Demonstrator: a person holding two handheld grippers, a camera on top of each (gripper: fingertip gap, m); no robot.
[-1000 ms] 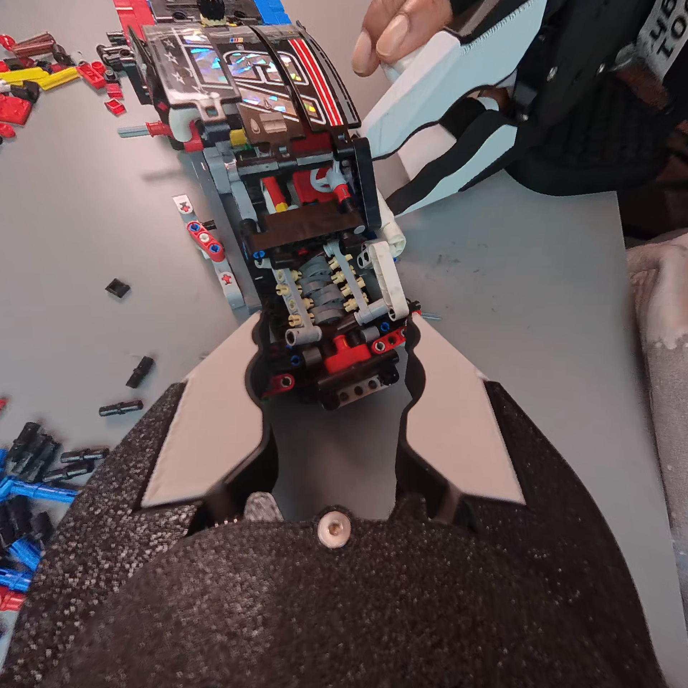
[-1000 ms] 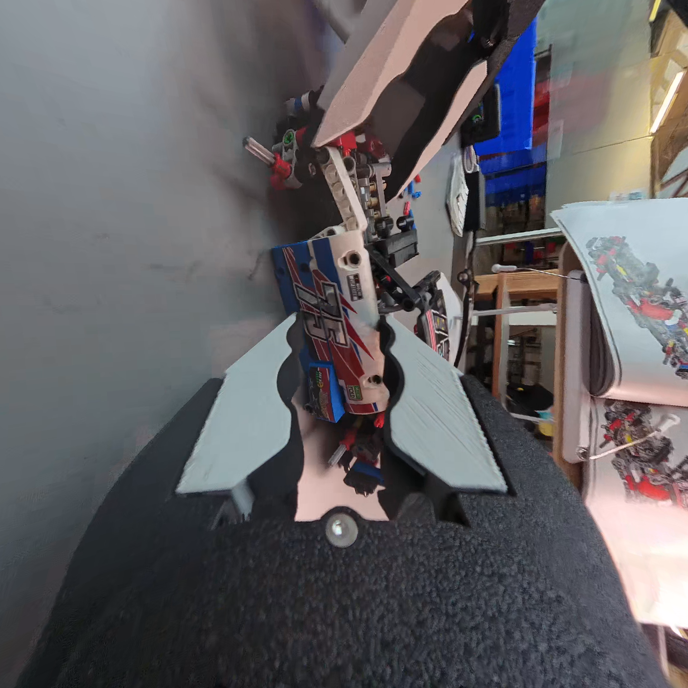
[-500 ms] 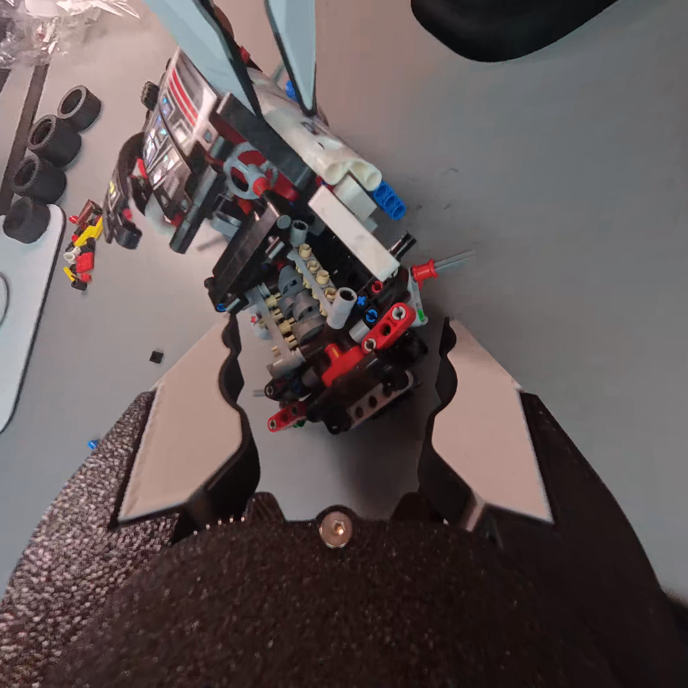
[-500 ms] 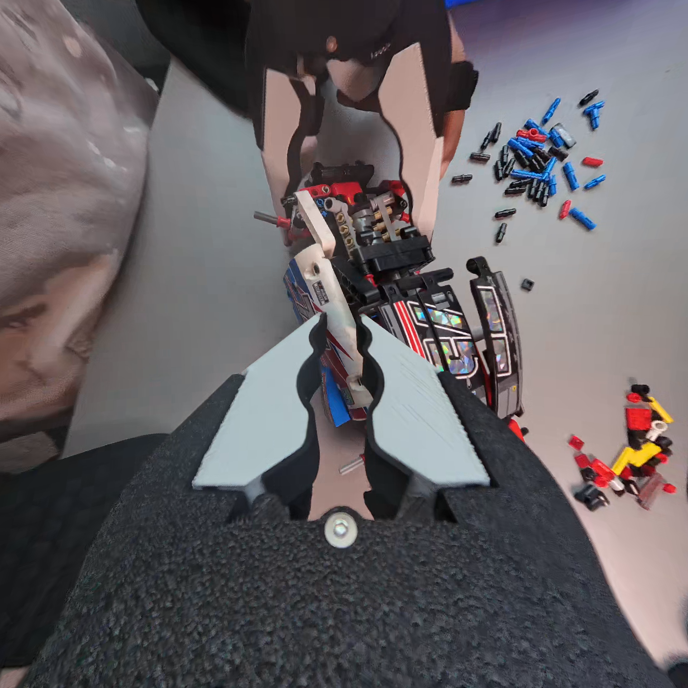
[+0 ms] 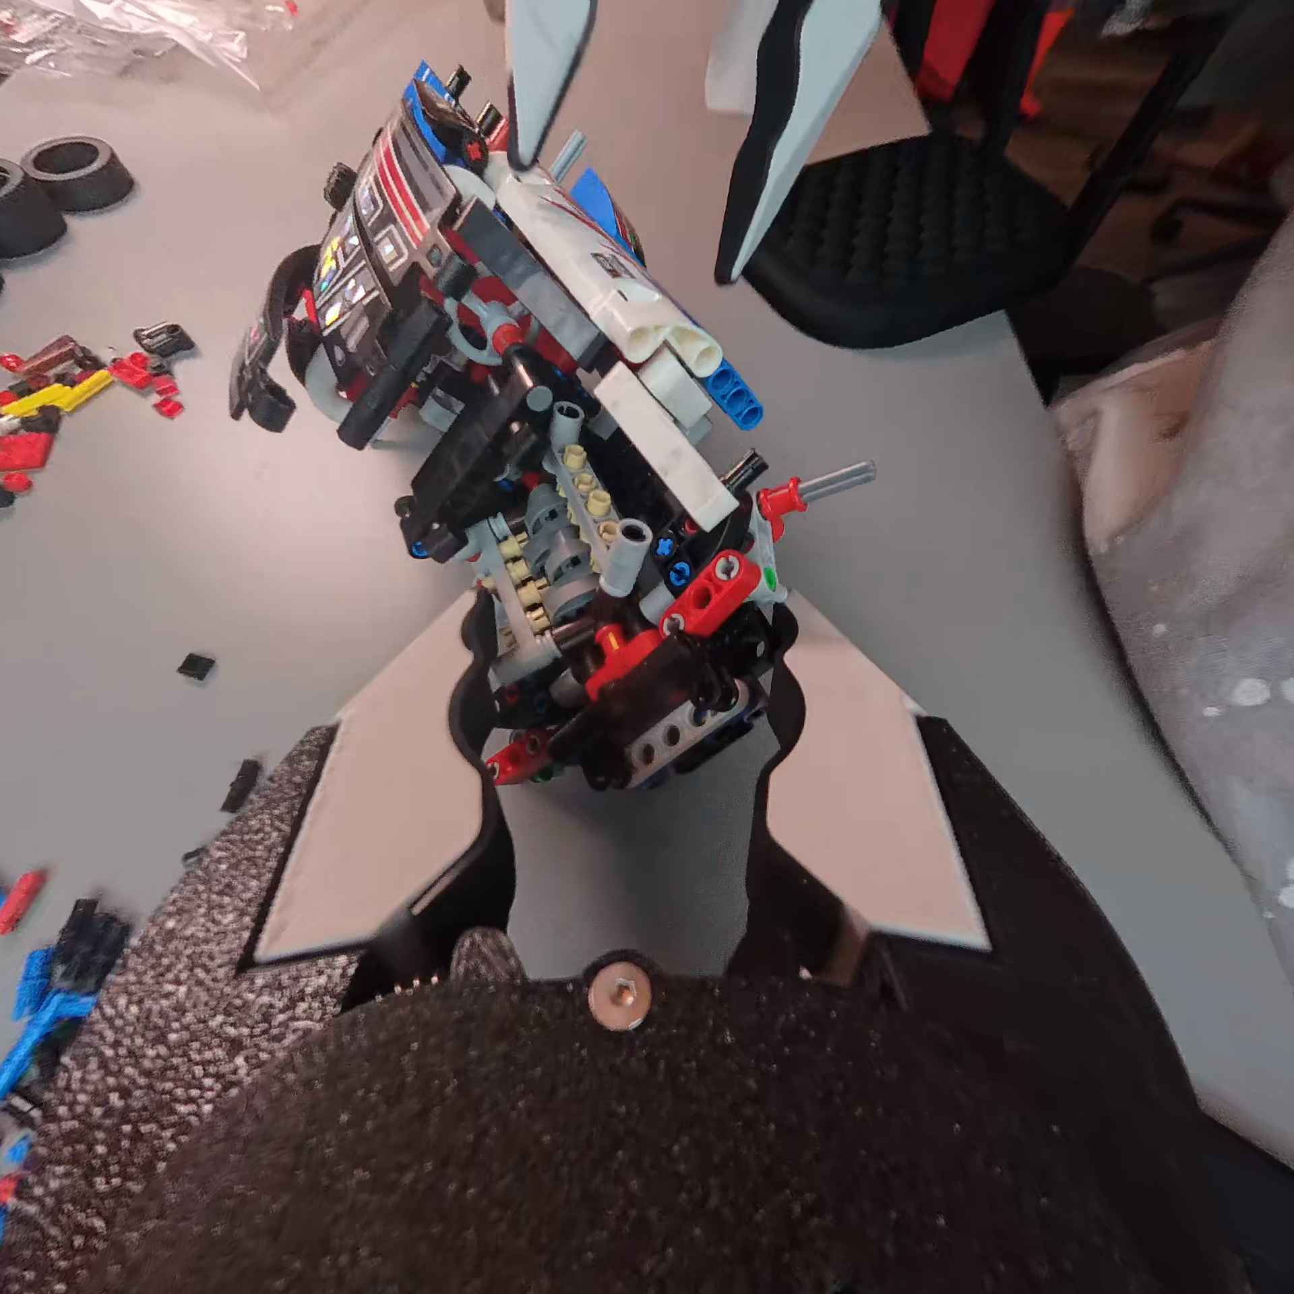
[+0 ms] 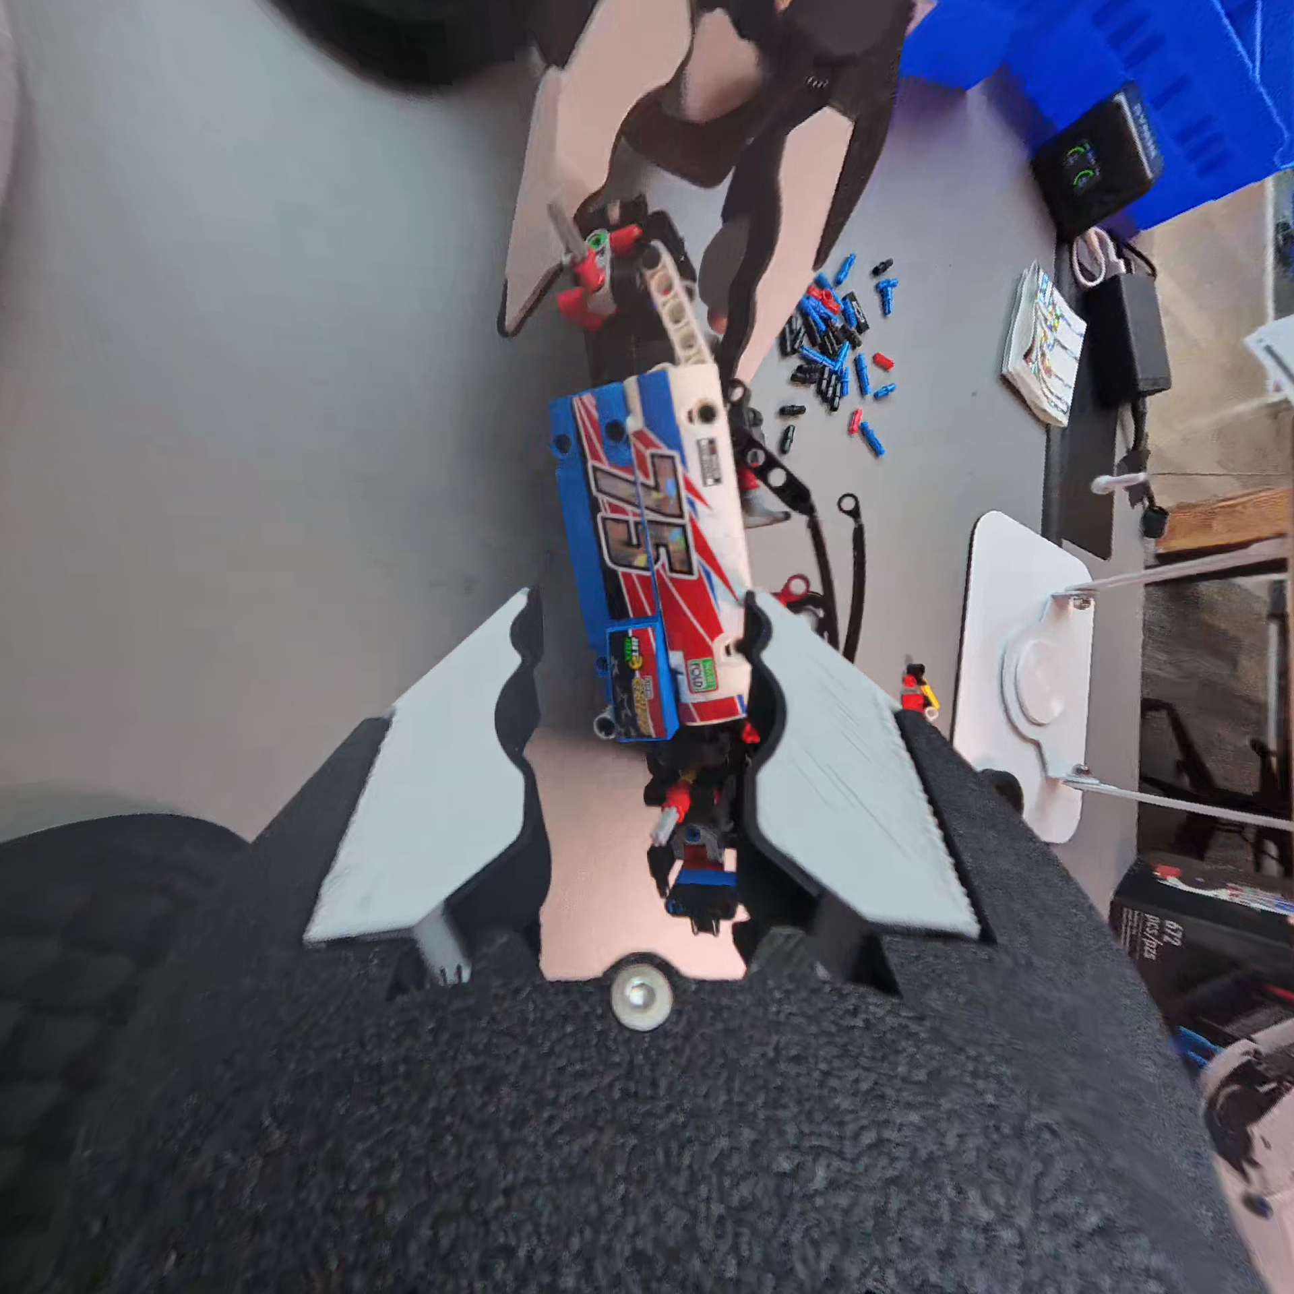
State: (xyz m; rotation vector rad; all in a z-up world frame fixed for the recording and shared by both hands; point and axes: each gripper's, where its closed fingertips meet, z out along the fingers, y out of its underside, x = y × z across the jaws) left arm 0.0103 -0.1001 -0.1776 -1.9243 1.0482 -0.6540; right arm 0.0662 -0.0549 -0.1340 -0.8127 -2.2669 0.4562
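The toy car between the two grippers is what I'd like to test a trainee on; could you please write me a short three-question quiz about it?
1. True or false: the right gripper is shut tight on the toy car.
2. Which part of the car sits between the fingers of the left gripper? A) the patterned roof B) the end with the bare grey engine C) a tyre
3. In the right wrist view, what colours are the small pins heaped on the table near the left gripper?

Key: 1 false, its jaws stand open, with a gap on one side. 2 B. 3 blue and black, with a few red.
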